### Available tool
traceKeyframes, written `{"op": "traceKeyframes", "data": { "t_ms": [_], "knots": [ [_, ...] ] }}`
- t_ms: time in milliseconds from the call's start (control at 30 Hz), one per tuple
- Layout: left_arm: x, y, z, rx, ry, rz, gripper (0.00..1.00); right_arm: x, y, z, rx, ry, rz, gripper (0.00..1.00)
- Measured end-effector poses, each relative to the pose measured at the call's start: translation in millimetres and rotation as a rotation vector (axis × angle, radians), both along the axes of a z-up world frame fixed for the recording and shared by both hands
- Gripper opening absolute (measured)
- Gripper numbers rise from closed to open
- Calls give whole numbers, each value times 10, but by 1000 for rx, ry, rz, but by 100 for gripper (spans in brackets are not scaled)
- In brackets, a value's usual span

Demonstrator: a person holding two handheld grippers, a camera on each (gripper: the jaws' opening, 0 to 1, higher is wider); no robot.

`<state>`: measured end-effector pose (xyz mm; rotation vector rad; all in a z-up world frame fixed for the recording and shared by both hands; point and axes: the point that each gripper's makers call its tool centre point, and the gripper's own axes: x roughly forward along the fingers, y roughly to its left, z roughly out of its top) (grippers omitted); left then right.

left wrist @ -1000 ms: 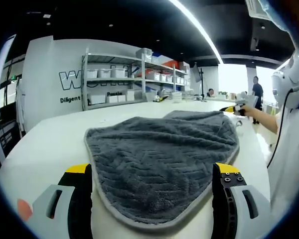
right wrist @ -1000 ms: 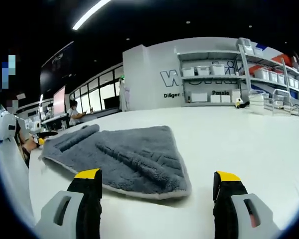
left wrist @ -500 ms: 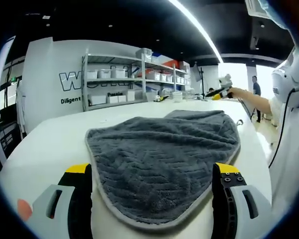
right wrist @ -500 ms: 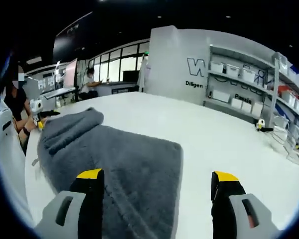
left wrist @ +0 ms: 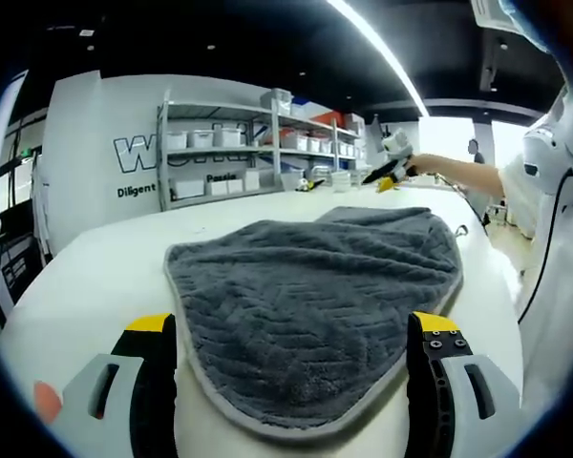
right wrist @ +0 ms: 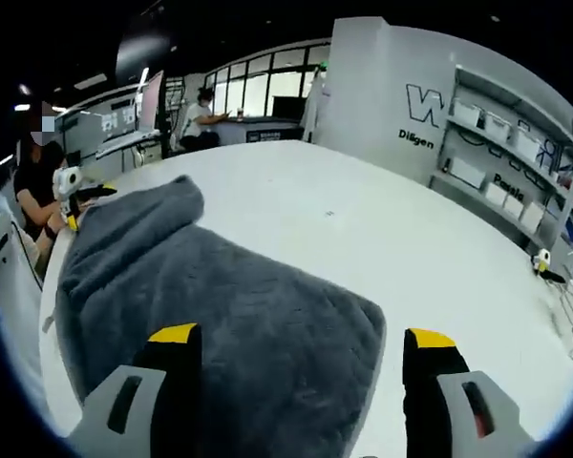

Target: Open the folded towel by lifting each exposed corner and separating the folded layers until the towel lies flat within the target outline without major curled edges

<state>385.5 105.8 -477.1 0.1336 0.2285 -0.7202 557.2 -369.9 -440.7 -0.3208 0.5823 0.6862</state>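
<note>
A grey folded towel [left wrist: 306,286] with a pale hem lies on the white table [left wrist: 86,277]. My left gripper [left wrist: 291,382] is open and low at the towel's near rounded corner, which lies between the two yellow-tipped jaws. Beyond the towel's far end, my right gripper [left wrist: 390,167] hangs in the air in a person's outstretched hand. In the right gripper view, my right gripper [right wrist: 301,382] is open and looks down from above on the towel [right wrist: 220,315], over one corner with a thick fold at the far left. The left gripper [right wrist: 72,191] shows beyond that fold.
Metal shelves [left wrist: 220,153] with white bins stand against the back wall behind the table. The person's white sleeve [left wrist: 554,267] runs along the table's right side. Bare tabletop [right wrist: 363,219] stretches past the towel, and a seated person [right wrist: 205,119] works at a far desk.
The right gripper has risen from the table's far end and swung over the towel, its view tilting down onto it. The left gripper and towel have stayed put.
</note>
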Motion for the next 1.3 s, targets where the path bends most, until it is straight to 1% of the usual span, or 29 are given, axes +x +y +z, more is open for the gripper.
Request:
{"op": "traceKeyframes", "data": {
  "t_ms": [67, 100, 233, 333, 500, 700, 767, 1067, 1300],
  "knots": [
    [3, -1, -3, 3, 1, -1, 99, 132, -9, -47, 7, 29, -16, 83],
    [4, -2, -2, 3, 0, -1, 99, 169, 8, -101, 7, 39, -22, 82],
    [13, 4, 4, 1, 0, -2, 99, 213, 130, -344, -3, 77, -32, 76],
    [21, 9, 7, -1, 0, -1, 99, 271, 162, -399, -5, 72, -43, 72],
    [35, 22, 4, 1, 3, 5, 99, 381, 161, -432, 5, 60, -80, 56],
    [43, 35, 7, 1, 2, 5, 99, 417, 131, -586, 1, 96, -113, 51],
    [45, 39, 6, 1, 3, 5, 99, 417, 128, -584, 26, 96, -122, 49],
    [42, 42, 2, 2, 5, 6, 99, 410, 115, -578, 43, 67, -144, 42],
    [36, 41, -3, 2, 7, 5, 99, 429, 56, -575, 45, 46, -180, 29]
  ]
}}
